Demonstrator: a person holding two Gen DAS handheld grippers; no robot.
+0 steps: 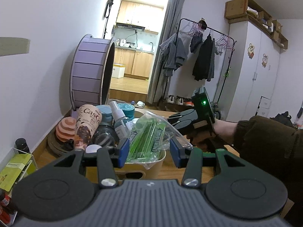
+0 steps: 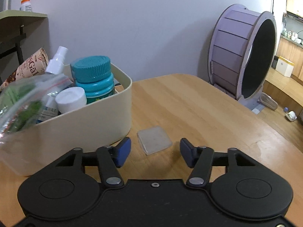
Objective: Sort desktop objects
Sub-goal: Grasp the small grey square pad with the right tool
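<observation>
Beige bin [image 2: 90,121] sits on wooden desk [image 2: 198,102], packed: teal-capped bottle [image 2: 94,79], small white-capped jar [image 2: 71,98], spray bottle [image 2: 56,60], patterned paper cup [image 1: 88,124], clear bag of green mint packs [image 1: 149,132] lying over the top toward the rim

L gripper [image 1: 149,151]: jaws apart, nothing between the pads; the bag lies behind the gap, contact w/ bag can't be told. Aimed at the bin's 6 o'clock wall

R gripper [image 2: 155,151]: jaws spread, empty, low over the desk. Small translucent square piece [image 2: 154,140] lies flat on the desk between the fingertips, just beside the bin at its 3 o'clock, not gripped

Judgement: the square piece is the one loose item seen outside the bin

Risks:
- piece is thin + flat, so pads may close above it or skid it across the wood
- R left finger [image 2: 123,151] is near the bin wall; closing or sliding could nudge the bin
- bag sits high and slack, may slip over the rim if the bin is bumped
- bin looks full, so an added item may perch on top and not settle
</observation>
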